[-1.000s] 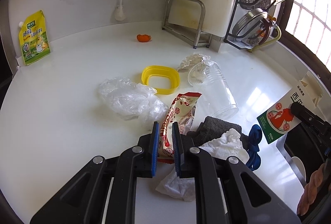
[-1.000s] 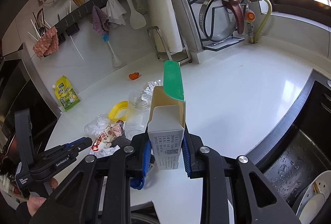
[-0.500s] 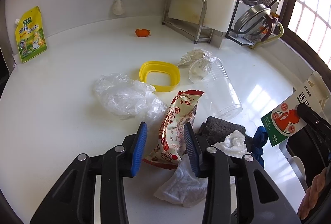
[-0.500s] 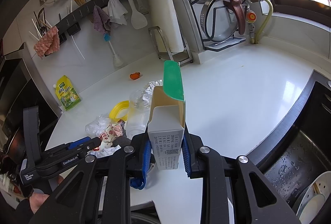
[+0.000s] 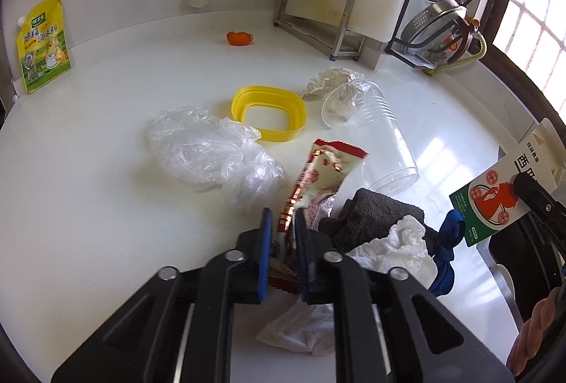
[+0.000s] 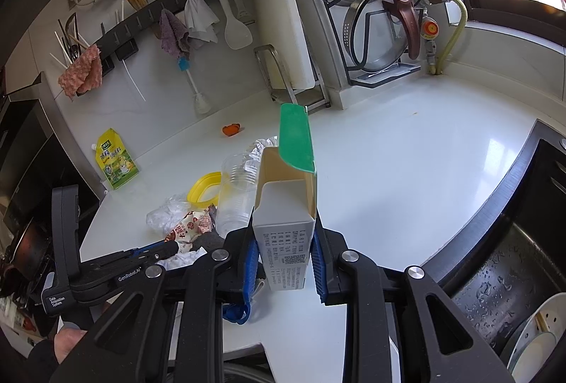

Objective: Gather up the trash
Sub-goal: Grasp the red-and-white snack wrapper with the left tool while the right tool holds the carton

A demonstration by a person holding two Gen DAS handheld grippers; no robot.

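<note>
On the white table (image 5: 88,224), the left tool (image 5: 282,234) pinches a light, crinkly wrapper (image 5: 318,178) near its end; the right tool (image 6: 283,252) clamps a stiff carton (image 6: 283,227).

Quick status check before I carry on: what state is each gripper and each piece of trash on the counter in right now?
left gripper: shut on the snack wrapper
snack wrapper: pinched, far end lifted
right gripper: shut on the carton
carton: held upright, green flap open
plastic cup: on its side, empty
plastic bag: crumpled, loose
tissue: crumpled on the dark cloth
</note>
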